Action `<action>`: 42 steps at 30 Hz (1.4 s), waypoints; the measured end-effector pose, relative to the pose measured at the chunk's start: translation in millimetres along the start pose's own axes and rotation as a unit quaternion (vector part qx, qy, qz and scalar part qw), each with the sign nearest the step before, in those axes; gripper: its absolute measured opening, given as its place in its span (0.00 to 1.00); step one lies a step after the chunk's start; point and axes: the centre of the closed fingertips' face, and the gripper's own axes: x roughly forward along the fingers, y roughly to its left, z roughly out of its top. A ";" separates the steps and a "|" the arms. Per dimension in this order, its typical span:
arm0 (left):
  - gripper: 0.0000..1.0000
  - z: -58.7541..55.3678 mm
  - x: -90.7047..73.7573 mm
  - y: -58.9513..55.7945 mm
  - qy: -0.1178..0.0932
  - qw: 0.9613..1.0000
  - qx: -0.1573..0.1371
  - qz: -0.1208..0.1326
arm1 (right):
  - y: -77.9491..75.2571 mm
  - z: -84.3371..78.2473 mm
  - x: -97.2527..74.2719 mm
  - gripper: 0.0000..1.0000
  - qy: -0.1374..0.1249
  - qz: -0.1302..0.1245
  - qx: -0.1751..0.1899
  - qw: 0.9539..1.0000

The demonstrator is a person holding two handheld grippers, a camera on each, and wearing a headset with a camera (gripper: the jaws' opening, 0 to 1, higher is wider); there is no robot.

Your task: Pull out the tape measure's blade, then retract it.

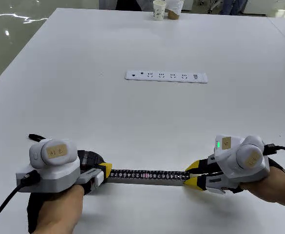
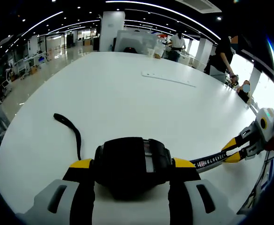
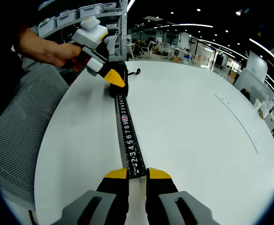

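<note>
tape measure (image 2: 132, 161): black case, near edge of white table (image 1: 132, 112), clamped between the jaws of left gripper (image 1: 103, 172). blade (image 3: 129, 138): drawn out flat along the table, numbered face up, its end pinched in the narrow jaws of right gripper (image 3: 137, 174). black strap (image 2: 70, 127): loose beside case. power strip (image 1: 166, 76): mid-table, well apart.

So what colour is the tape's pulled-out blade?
Black blade with white numbers and a red mark; clearest in the right gripper view.

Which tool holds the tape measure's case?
The left tool, clamped around the black case; the right tool instead pinches the tip of the extended blade.
</note>
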 end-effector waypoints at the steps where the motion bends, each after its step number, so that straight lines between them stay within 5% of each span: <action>1: 0.58 0.1 0.1 0.1 0.000 1.000 -0.001 0.000 | 0.2 1.5 0.8 0.09 -0.001 0.000 0.000 1.000; 42: 0.58 -0.1 0.1 0.5 0.004 1.000 -0.006 -0.006 | 7.8 31.2 26.6 0.10 -0.019 0.013 0.001 1.000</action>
